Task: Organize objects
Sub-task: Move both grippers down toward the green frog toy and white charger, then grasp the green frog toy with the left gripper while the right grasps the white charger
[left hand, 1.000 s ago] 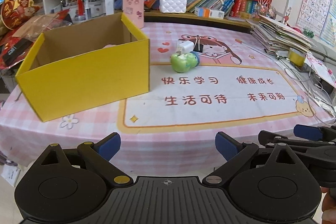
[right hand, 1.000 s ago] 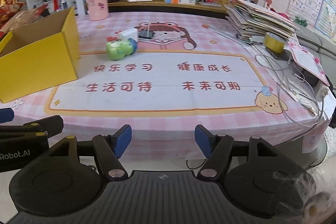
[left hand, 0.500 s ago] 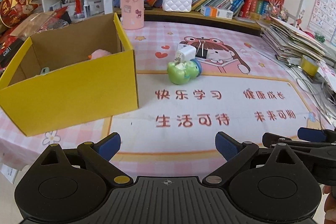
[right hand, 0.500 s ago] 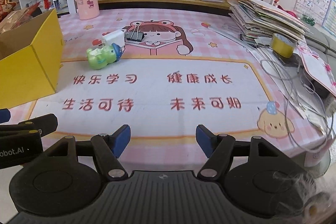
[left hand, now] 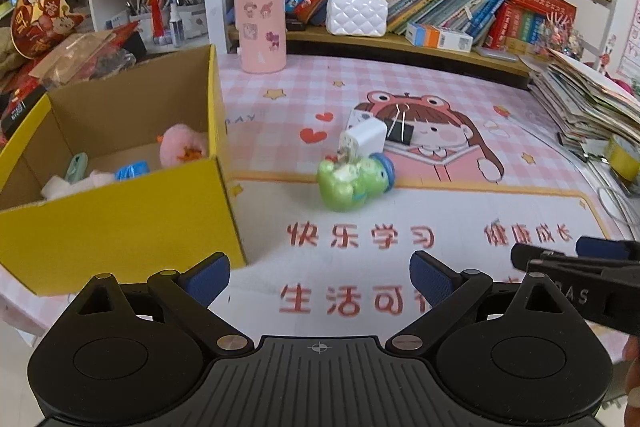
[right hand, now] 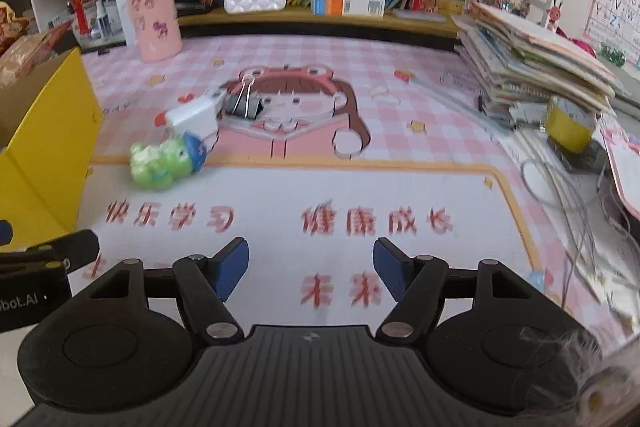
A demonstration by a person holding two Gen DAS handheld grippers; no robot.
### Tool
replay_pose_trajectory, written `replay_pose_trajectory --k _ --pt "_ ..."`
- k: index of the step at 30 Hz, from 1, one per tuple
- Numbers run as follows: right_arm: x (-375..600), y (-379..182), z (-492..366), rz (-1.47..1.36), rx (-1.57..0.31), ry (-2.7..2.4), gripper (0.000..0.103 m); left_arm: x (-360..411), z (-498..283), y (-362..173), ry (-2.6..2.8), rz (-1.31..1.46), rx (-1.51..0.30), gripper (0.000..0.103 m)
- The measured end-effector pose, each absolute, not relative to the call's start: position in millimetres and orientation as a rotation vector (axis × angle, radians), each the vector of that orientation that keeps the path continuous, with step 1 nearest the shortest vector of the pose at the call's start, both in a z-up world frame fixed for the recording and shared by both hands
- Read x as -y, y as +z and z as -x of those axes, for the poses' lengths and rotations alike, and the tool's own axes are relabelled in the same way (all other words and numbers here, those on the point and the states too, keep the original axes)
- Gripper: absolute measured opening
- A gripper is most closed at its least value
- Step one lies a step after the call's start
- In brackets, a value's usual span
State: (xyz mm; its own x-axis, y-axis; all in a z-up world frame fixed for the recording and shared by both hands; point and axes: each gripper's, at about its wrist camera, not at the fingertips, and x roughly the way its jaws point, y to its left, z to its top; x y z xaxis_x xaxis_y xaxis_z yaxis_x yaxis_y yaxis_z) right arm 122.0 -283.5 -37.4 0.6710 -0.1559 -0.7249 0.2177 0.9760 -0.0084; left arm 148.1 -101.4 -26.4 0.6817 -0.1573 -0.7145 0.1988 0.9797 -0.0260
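A yellow cardboard box (left hand: pixel 120 223) stands open at the left of the desk mat; inside lie a pink plush toy (left hand: pixel 182 151), a blue item and pale items. A green toy figure (left hand: pixel 352 181) lies on its side right of the box, with a white charger plug (left hand: pixel 364 137) and a black binder clip (left hand: pixel 398 133) just behind it. The same toy (right hand: pixel 164 163), plug (right hand: pixel 192 117) and clip (right hand: pixel 244 105) show in the right wrist view. My left gripper (left hand: pixel 320 277) is open and empty, short of the toy. My right gripper (right hand: pixel 311 269) is open and empty over the mat.
A pink cylinder holder (left hand: pixel 260 27) stands at the back by the bookshelf, with a white quilted purse (left hand: pixel 356 15) on the shelf ledge. A stack of books and papers (right hand: pixel 536 67), yellow tape (right hand: pixel 568 125) and cables (right hand: pixel 576 187) crowd the right side.
Both grippers have moved forward over the mat toward the toy, plug and box; the box interior has come into view. Both stay open.
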Motion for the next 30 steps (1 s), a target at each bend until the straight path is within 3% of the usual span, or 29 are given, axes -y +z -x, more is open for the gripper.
replay_pose_trajectory --k 5,7,10,15,19,30 --pt "297.5 -29.4 -137.6 -0.078 -0.735 -0.212 0.067 115.5 -159.4 -25.3 -0.172 -0.073 -0.78 0.093" --pt "303.5 -26.2 -144.8 -0.082 -0.708 -0.21 0.067 122.6 -165.4 -26.9 -0.173 -0.089 -0.784 0.084" --pt "311.7 -22.7 -156.1 -0.095 -0.68 -0.202 0.066 135.0 -175.3 -31.2 -0.171 -0.119 -0.79 0.079" --pt "325.4 -19.5 -176.4 -0.103 -0.667 -0.197 0.066 154.6 -192.0 -35.0 -0.149 -0.128 -0.768 0.081" --pt "333.7 -18.0 -188.9 -0.102 -0.663 -0.186 0.066 167.0 -211.1 -43.9 -0.095 -0.102 -0.783 0.093" --pt "350.6 -23.3 -203.1 -0.09 -0.684 -0.168 0.067 177.9 -263.0 -82.9 0.017 0.03 -0.869 0.094"
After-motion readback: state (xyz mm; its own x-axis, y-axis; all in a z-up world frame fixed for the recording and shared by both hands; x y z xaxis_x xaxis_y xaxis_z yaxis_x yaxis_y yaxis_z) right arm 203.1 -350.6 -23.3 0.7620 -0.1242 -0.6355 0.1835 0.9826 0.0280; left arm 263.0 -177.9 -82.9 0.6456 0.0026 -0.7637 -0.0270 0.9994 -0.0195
